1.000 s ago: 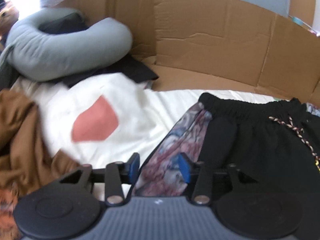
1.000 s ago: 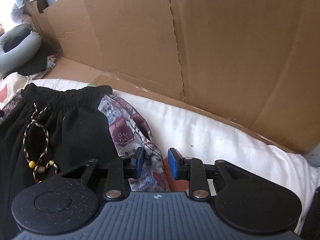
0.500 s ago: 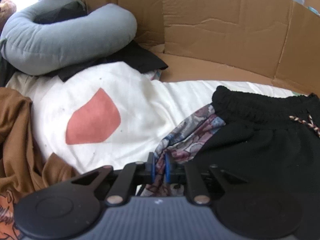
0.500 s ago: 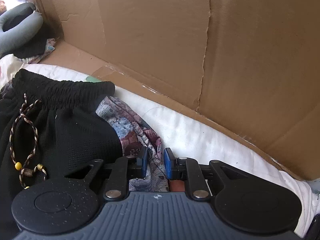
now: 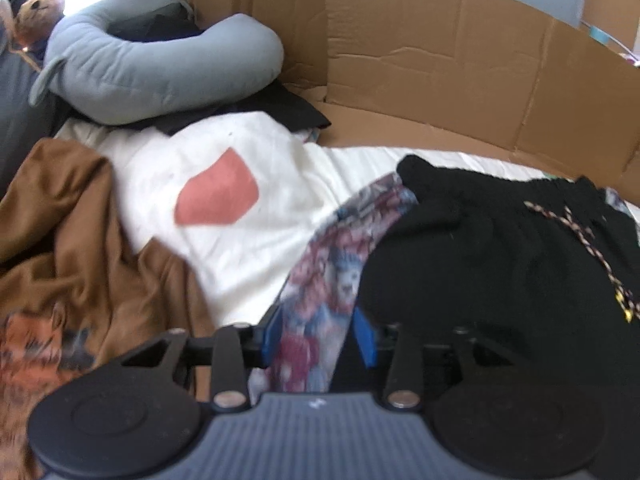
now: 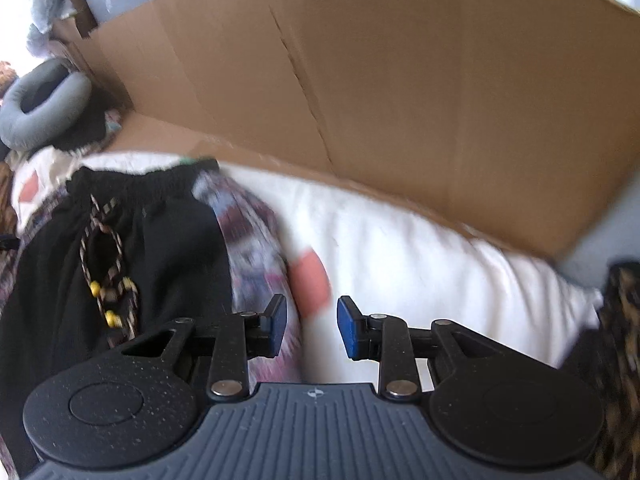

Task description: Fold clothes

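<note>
Black shorts (image 5: 500,264) with a braided drawstring (image 5: 580,240) lie on a patterned multicolour cloth (image 5: 344,248) on the white bedding. My left gripper (image 5: 318,334) is open, with the patterned cloth's edge lying between its blue pads (image 5: 366,338). In the right wrist view the shorts (image 6: 132,248) and the patterned cloth (image 6: 256,248) are at the left. My right gripper (image 6: 312,326) is open and empty, over the cloth's right edge and a pink patch (image 6: 310,280).
A cardboard wall (image 5: 460,64) stands along the far side. A grey U-shaped pillow (image 5: 160,68) and a black garment (image 5: 288,110) lie at the back left. A brown garment (image 5: 72,248) is heaped at the left. A white cloth with a pink patch (image 5: 218,194) lies beside it.
Both grippers were shut on the patterned cloth's edges half a second ago and have opened. The right gripper has drawn back and up; the view is blurred.
</note>
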